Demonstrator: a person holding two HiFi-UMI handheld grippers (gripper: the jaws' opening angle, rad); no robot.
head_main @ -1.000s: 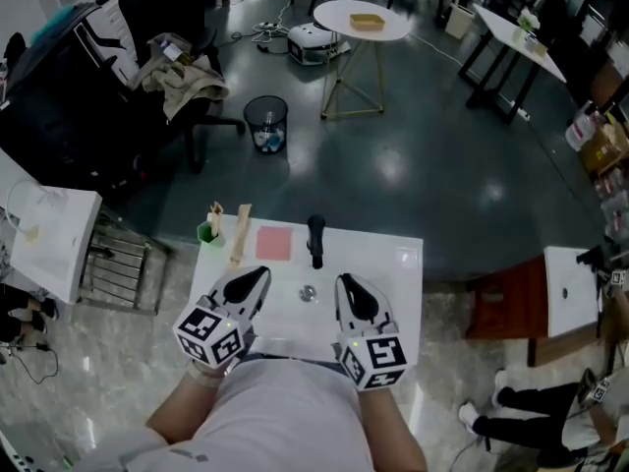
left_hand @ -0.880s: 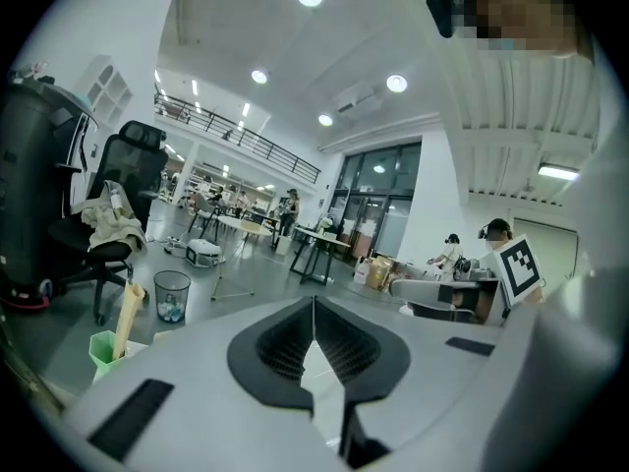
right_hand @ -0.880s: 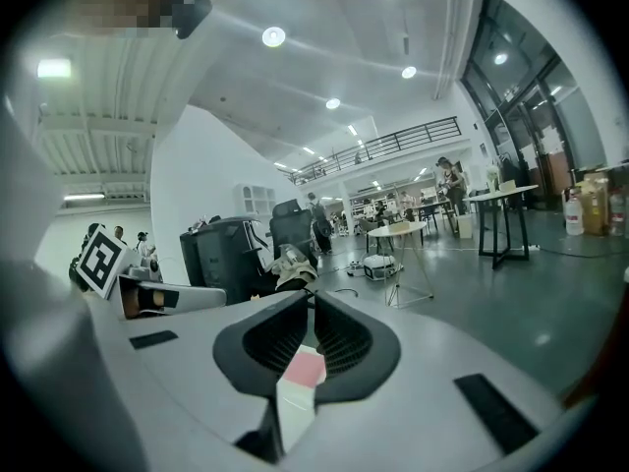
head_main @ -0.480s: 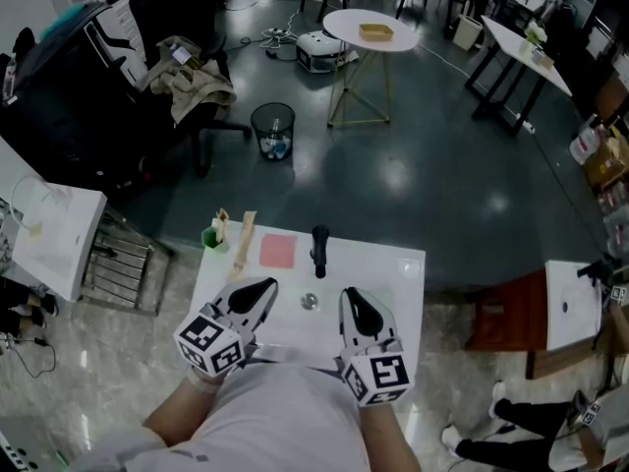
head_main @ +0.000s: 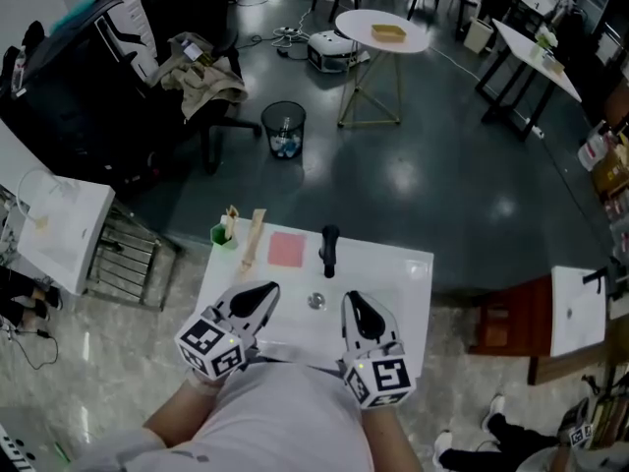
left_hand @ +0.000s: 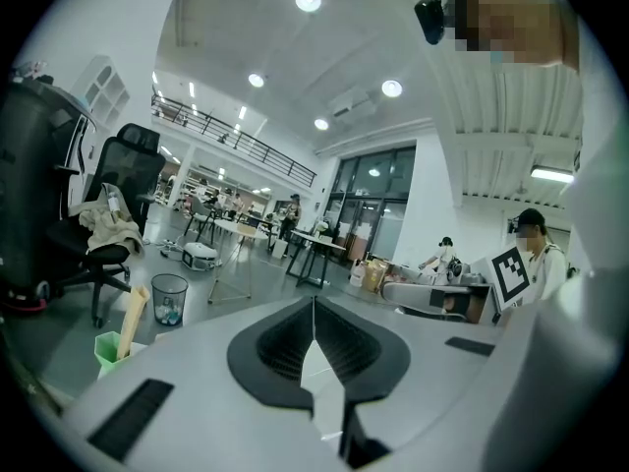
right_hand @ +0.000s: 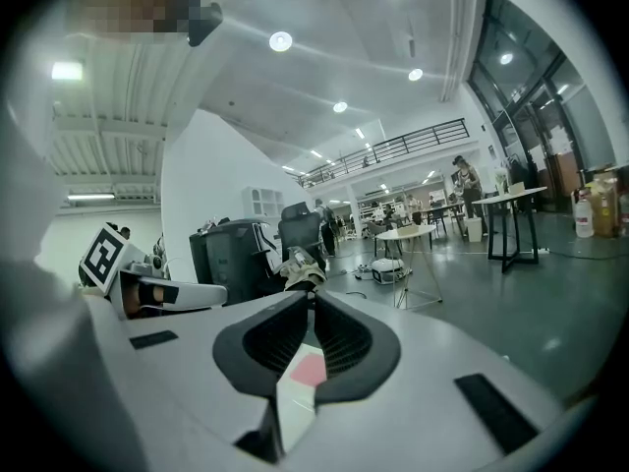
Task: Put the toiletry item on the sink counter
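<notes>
A white sink counter [head_main: 408, 273] carries a black faucet [head_main: 329, 249] and a basin with a drain [head_main: 315, 301]. On its back left lie a flat pink item [head_main: 286, 249], a beige tube [head_main: 255, 239] and a green cup [head_main: 225, 232] with a brush. My left gripper [head_main: 263, 290] hangs over the basin's left side, shut and empty. To the right of the drain my right gripper [head_main: 350, 298] is shut too, with nothing held. The left gripper view shows the green cup [left_hand: 108, 347] and the tube [left_hand: 131, 318]. The pink item [right_hand: 310, 367] shows past the right gripper's jaws.
Beyond the counter the dark floor holds a wastebasket [head_main: 284, 129], a round white table [head_main: 382, 29] and an office chair [head_main: 201, 77] draped with cloth. A white unit [head_main: 59, 229] and a metal rack [head_main: 128, 254] stand left; a red-brown stool [head_main: 506, 318] stands right.
The head view has shifted, so the counter sits a little lower and further right in the picture. Both grippers stay shut over the basin, drawn back slightly toward the person.
</notes>
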